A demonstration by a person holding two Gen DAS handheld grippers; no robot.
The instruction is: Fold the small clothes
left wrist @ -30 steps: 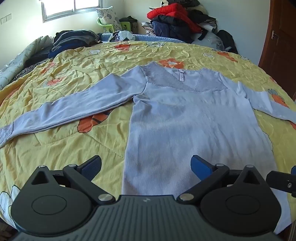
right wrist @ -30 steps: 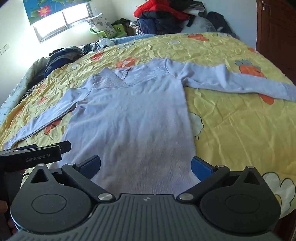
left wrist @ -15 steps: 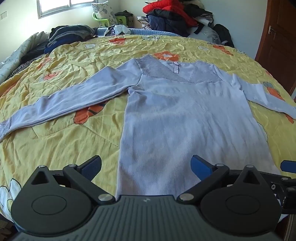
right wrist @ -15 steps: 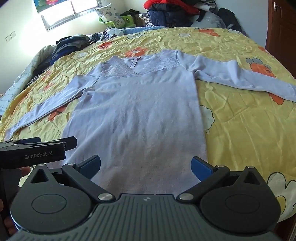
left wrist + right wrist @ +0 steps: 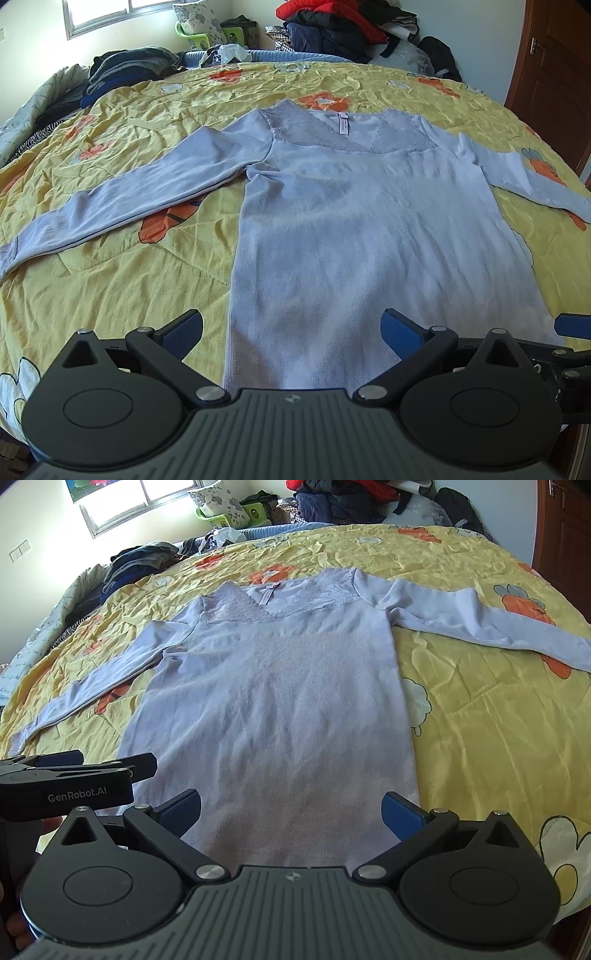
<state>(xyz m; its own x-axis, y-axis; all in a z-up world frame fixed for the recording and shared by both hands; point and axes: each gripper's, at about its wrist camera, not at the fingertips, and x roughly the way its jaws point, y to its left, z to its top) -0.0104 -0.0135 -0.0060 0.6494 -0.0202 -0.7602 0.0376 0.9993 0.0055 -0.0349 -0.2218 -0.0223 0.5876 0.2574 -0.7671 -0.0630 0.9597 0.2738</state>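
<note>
A pale lavender long-sleeved top [image 5: 354,229] [image 5: 280,701] lies flat, front up, on the yellow bedspread, both sleeves spread out sideways and the lace neckline at the far end. My left gripper [image 5: 291,330] hovers open over the hem's left half, nothing between its blue pads. My right gripper [image 5: 291,810] is open too, above the hem's right half. The left gripper's body [image 5: 66,779] shows at the left edge of the right wrist view. In the left wrist view a blue fingertip [image 5: 572,325] of the right gripper shows at the right edge.
The yellow flowered bedspread [image 5: 110,295] covers a wide bed. Piled clothes [image 5: 343,26] and folded dark garments [image 5: 122,70] lie at its far end. A wooden door [image 5: 554,66] stands at the right. A hand [image 5: 14,923] shows at the lower left.
Both grippers have shifted a little forward and lower over the hem, so the top looks closer. Both stay open; the top has not moved.
</note>
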